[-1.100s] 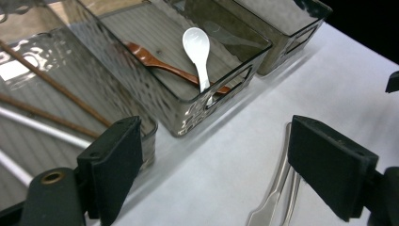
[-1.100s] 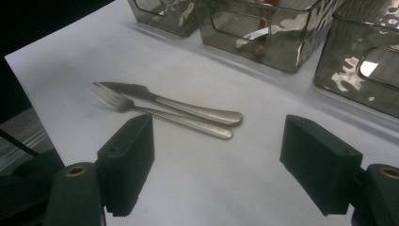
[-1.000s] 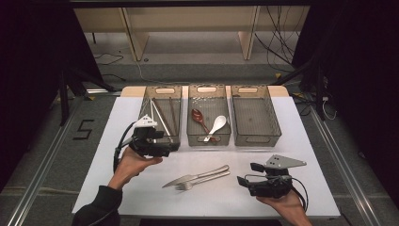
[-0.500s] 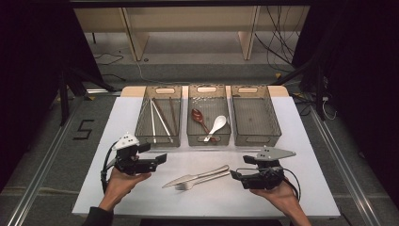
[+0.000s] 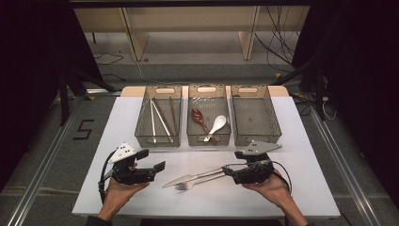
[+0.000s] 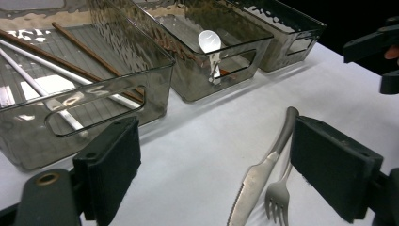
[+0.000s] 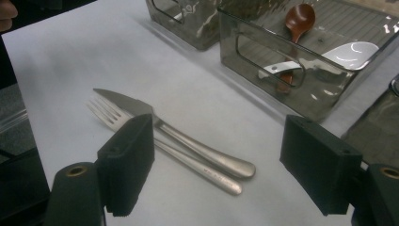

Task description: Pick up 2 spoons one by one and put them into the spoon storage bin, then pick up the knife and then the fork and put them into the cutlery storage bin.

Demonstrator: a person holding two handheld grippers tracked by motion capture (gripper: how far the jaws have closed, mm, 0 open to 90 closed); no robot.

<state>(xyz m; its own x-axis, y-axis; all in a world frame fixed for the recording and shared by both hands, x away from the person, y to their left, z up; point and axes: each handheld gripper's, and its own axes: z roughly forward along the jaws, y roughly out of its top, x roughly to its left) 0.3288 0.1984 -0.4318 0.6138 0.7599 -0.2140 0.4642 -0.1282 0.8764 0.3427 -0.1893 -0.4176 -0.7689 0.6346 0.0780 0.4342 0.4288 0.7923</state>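
Knife (image 5: 188,178) and fork (image 5: 197,181) touch at lower centre; the wide-open right tool (image 5: 229,170) could snag both together.

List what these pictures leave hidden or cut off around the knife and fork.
- Left gripper view: the fork handle lies behind the right jaw; the knife tip is cut by the bottom edge.
- Right gripper view: the left jaw covers part of both.
- High view: the handle ends meet the right tool; contact cannot be told.
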